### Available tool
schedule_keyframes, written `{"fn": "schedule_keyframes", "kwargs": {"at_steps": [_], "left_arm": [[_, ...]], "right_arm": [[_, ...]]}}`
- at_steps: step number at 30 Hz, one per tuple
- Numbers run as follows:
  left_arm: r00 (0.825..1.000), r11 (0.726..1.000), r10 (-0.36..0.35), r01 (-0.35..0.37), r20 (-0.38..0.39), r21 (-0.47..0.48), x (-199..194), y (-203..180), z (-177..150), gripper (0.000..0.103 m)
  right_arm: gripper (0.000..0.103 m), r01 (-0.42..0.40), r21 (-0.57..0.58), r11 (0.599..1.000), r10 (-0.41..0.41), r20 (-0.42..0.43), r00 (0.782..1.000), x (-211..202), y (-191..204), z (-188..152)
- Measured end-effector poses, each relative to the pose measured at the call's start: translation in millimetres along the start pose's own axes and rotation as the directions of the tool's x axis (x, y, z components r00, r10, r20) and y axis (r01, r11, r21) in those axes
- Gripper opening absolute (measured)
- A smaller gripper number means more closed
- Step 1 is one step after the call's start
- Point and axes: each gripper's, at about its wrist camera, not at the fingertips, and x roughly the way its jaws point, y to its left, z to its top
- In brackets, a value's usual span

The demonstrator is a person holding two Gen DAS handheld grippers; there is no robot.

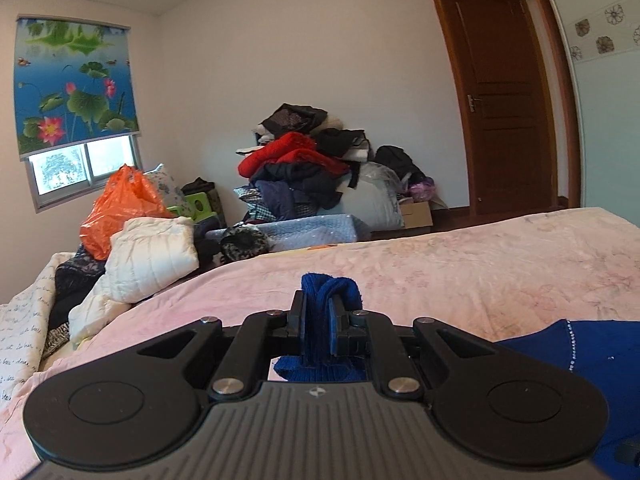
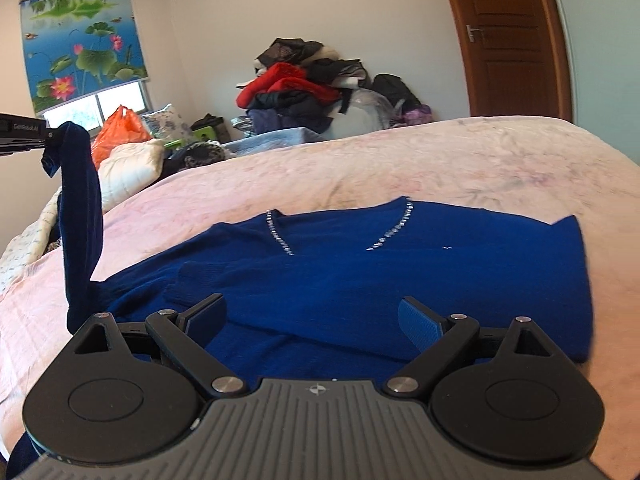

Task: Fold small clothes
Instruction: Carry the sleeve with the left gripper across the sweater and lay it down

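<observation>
A royal-blue sweater (image 2: 400, 264) with a sparkly V-neck trim lies flat on the pink bedspread (image 2: 360, 160). One sleeve (image 2: 80, 216) rises off the bed at the left, and its cuff is pinched by my left gripper (image 2: 48, 136) at the frame's left edge. In the left wrist view that left gripper (image 1: 319, 312) is shut on the blue sleeve cuff (image 1: 328, 284), with the sweater body (image 1: 580, 360) at lower right. My right gripper (image 2: 312, 316) hovers just over the sweater's lower part, jaws wide open with nothing between them.
Folded white quilted bedding (image 1: 156, 256) and an orange plastic bag (image 1: 120, 208) sit at the bed's far left. A tall heap of clothes (image 1: 304, 164) stands against the back wall. A brown wooden door (image 1: 508, 92) is at the right.
</observation>
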Motion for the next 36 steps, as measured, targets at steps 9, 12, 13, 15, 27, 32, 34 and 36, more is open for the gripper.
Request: {"fn": "schedule_keyframes", "kwargs": {"at_steps": [9, 12, 13, 15, 27, 32, 34, 36], "left_arm": [[0.993, 0.992, -0.118, 0.119, -0.025, 0.033, 17, -65, 12, 0.011], [0.986, 0.985, -0.164, 0.166, -0.038, 0.040, 20, -88, 13, 0.011], [0.983, 0.982, -0.182, 0.183, -0.041, 0.048, 18, -97, 12, 0.011], [0.976, 0.974, -0.212, 0.215, -0.044, 0.066, 17, -117, 11, 0.011], [0.933, 0.926, -0.342, 0.355, -0.111, 0.132, 17, -210, -5, 0.011], [0.915, 0.900, -0.380, 0.399, -0.134, 0.178, 15, -233, -13, 0.011], [0.906, 0.886, -0.395, 0.419, -0.150, 0.198, 17, -243, -17, 0.011], [0.894, 0.873, -0.412, 0.443, -0.177, 0.203, 21, -250, -23, 0.011]], "right_arm": [[0.097, 0.048, 0.005, 0.999, -0.048, -0.017, 0.999, -3, -13, -10], [0.097, 0.061, 0.003, 0.998, -0.061, -0.011, 0.998, -9, -17, -10], [0.097, 0.067, 0.004, 0.998, -0.067, -0.009, 0.998, -11, -19, -11], [0.098, 0.080, 0.007, 0.997, -0.080, -0.005, 0.997, -14, -23, -12], [0.098, 0.153, 0.085, 0.985, -0.154, 0.004, 0.988, -33, -62, -21], [0.098, 0.171, 0.098, 0.980, -0.172, 0.001, 0.985, -37, -72, -25], [0.098, 0.179, 0.102, 0.979, -0.180, 0.000, 0.984, -38, -75, -26], [0.098, 0.188, 0.107, 0.976, -0.189, -0.003, 0.982, -40, -79, -27]]}}
